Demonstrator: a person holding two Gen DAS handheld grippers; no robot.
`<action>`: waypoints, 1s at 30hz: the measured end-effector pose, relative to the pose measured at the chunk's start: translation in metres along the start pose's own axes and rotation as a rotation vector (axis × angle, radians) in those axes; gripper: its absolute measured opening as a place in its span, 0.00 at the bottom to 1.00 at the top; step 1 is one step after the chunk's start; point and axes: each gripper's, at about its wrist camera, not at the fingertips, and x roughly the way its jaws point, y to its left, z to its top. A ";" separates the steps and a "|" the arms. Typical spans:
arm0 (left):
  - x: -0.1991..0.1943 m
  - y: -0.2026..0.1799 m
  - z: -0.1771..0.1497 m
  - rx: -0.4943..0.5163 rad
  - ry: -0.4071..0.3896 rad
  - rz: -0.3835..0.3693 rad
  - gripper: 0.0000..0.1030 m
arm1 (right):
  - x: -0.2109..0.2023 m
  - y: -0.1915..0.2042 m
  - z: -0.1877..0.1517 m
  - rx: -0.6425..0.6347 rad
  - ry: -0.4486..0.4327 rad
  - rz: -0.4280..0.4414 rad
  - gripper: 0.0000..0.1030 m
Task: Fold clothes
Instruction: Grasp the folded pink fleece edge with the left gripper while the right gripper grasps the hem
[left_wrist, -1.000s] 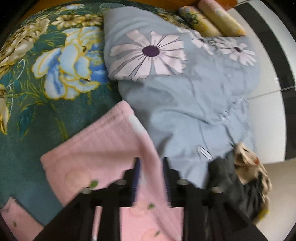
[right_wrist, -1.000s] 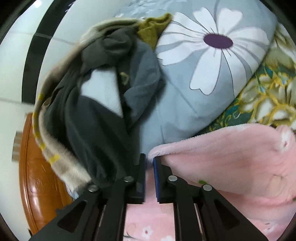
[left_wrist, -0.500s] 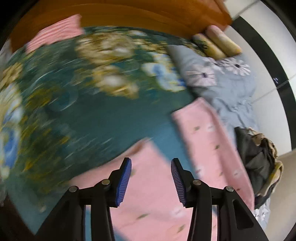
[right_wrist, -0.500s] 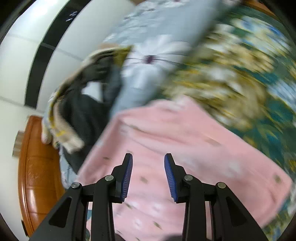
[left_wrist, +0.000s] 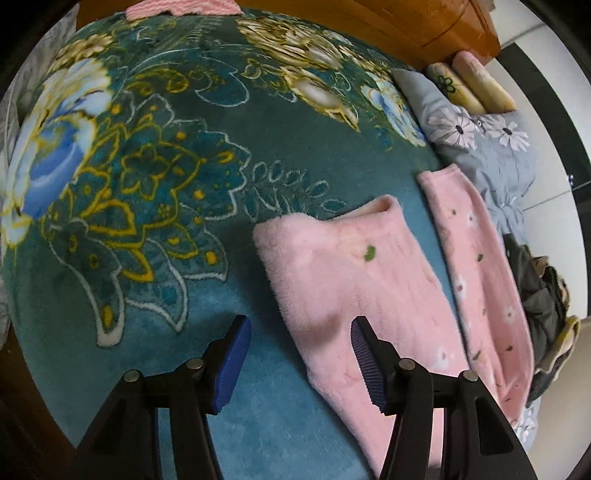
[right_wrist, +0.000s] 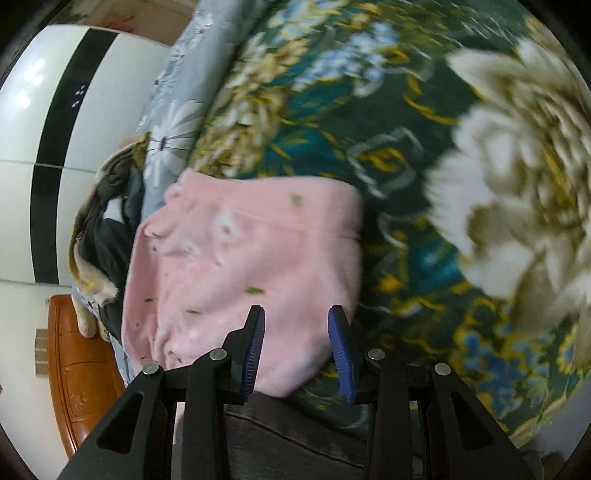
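Note:
A pink fleece garment (left_wrist: 354, 280) with small flower prints lies on the teal floral blanket (left_wrist: 147, 177); in the left wrist view it shows as two long parts side by side. My left gripper (left_wrist: 299, 332) is open and empty, above the garment's near left edge. In the right wrist view the garment (right_wrist: 243, 258) lies flat and folded over. My right gripper (right_wrist: 297, 321) is open and empty, just above its near edge.
A grey-blue daisy-print quilt (left_wrist: 487, 147) lies beyond the garment, with a heap of dark and beige clothes (left_wrist: 543, 302) beside it. Two rolled cushions (left_wrist: 472, 88) sit by the wooden bed frame (left_wrist: 443, 22). A white wall with a black stripe (right_wrist: 55, 147) is behind.
Both grippers were shut on the pink garment's edge a second ago. They have let go, opened and pulled back, and the garment now lies on the blanket.

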 end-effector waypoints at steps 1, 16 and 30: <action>0.002 -0.002 0.000 0.012 -0.002 0.006 0.57 | 0.002 -0.005 -0.002 0.006 0.005 0.007 0.36; 0.017 -0.022 0.005 0.048 -0.004 0.073 0.09 | 0.036 -0.013 -0.022 0.059 0.032 0.107 0.15; -0.035 -0.098 0.048 0.039 -0.101 -0.163 0.04 | 0.028 0.070 -0.002 0.048 -0.067 0.311 0.07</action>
